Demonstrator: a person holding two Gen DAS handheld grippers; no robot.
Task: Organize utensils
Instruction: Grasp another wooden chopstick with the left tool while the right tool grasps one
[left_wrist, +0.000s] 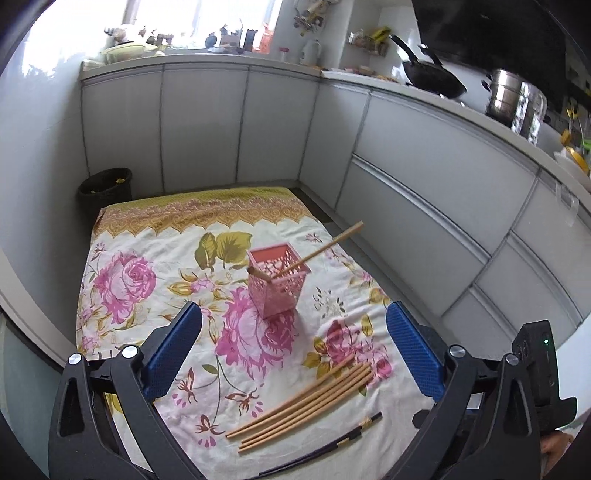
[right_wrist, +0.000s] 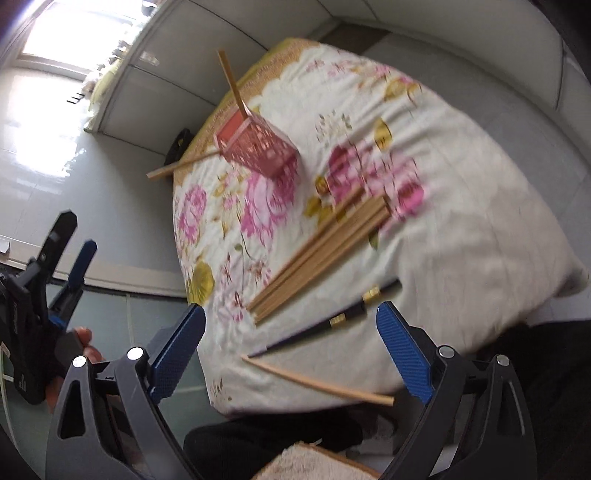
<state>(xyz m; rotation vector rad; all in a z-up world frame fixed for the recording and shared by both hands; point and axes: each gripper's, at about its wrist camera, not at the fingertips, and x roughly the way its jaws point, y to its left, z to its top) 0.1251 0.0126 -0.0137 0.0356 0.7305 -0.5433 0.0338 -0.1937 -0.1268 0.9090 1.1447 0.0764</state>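
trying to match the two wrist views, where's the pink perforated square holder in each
Left wrist view: the pink perforated square plastic holder stands upright at the picture's centre, on the flowered cloth, with wooden chopsticks in it.
Right wrist view: the holder appears upper left of centre, looking tilted and blurred.
Shared landmark: the bundle of loose wooden chopsticks lying nearer the camera than the holder.

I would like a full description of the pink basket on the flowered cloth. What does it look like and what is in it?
The pink square plastic basket is tall, with lattice-cut walls and an open top. It stands upright near the middle of the flowered cloth. Two tan wooden chopsticks are in it, leaning out over its rim in different directions. Neither pair of tongs touches it; the loose chopsticks lie apart from it, nearer the camera.
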